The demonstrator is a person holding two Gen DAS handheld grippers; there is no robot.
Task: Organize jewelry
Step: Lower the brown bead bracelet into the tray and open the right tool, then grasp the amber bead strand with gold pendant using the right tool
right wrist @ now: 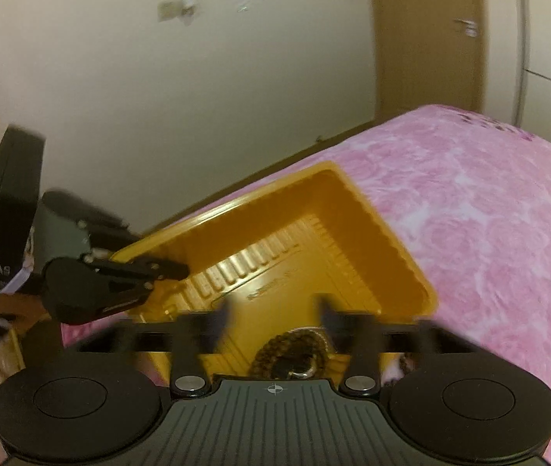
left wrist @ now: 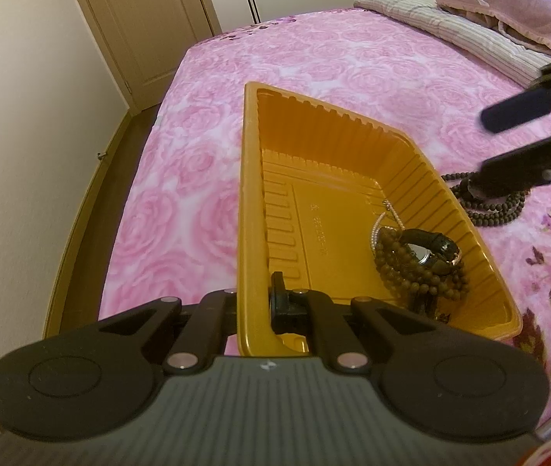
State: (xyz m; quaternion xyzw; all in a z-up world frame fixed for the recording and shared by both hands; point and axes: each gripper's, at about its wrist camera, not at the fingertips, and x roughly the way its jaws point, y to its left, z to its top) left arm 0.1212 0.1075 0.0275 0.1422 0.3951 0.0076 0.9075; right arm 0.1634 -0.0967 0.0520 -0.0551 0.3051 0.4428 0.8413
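Jewelry tray (left wrist: 252,202) on pink bedspread (left wrist: 182,178), left tongs (left wrist: 254,310) pinching its rim, right tongs (right wrist: 273,318) spread

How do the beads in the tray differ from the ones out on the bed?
The brown bead string in the tray is lighter and heaped with a watch inside the yellow tray. The dark bead string on the bed is darker and lies on the pink blanket, outside the tray. Both are coiled strands of round beads.

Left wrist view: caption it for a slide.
Left gripper clamps the orange tray wall; watch and beads inside.
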